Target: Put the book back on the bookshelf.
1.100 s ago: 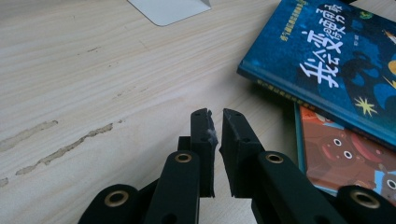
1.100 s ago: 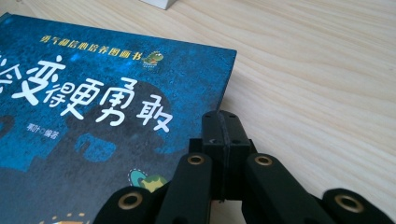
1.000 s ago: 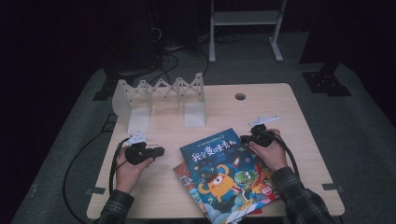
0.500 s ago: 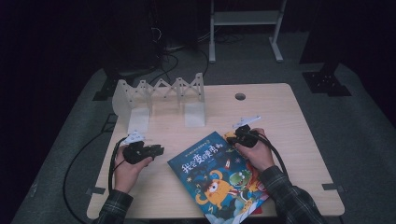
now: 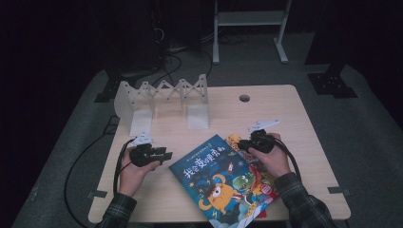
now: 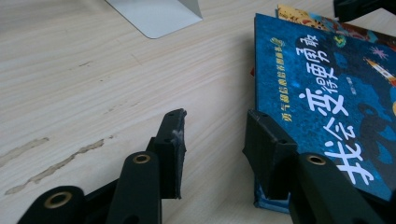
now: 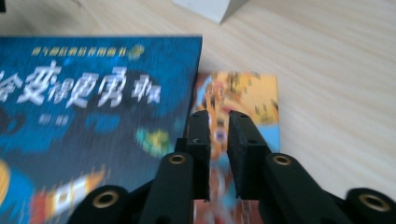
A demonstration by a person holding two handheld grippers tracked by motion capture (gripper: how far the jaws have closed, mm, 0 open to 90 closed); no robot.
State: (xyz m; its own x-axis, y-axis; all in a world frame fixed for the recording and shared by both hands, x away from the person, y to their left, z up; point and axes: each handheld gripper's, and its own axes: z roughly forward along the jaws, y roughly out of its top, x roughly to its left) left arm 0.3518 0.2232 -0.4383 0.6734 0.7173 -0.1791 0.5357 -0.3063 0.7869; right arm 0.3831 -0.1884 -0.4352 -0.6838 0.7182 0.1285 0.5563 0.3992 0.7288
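High view – scene: pale wood tabletop [image 5: 294,114]; white zigzag rack [image 5: 164,92] stands at its far left; blue book [image 5: 214,183] lies skewed at the near middle, on top of an orange book [image 5: 254,178] that peeks out on its right.
High view – hands: left gripper [image 5: 164,156] just beside the blue book's left edge; right gripper [image 5: 241,144] over the books' far right corner.
Left gripper view – jaws: left gripper [image 6: 212,133] has just been opening; jaws stand apart, bare tabletop [image 6: 70,74] between them, the right-hand one resting at the blue book's [image 6: 327,93] edge. Nothing clamped.
Left gripper view – textures: glossy hard cover, sharp corners, white lettering; wood grain with pale smears; a flat white rack foot [image 6: 159,14] at top.
Right gripper view – jaws: right gripper [image 7: 218,135] has just been easing open; only a narrow gap, nothing between, hanging above the orange book [image 7: 247,98] close to the blue book's [image 7: 93,93] corner. Picture blurred.
Step in hand (my reading): the blue book looks just let go after being shifted on the stack; both grips are off it.
Next move (my reading): probably a fresh grip on the blue cover's edge to lift it toward the rack; thin, slick board lying flat, so a jaw must slip under the overhanging edge.
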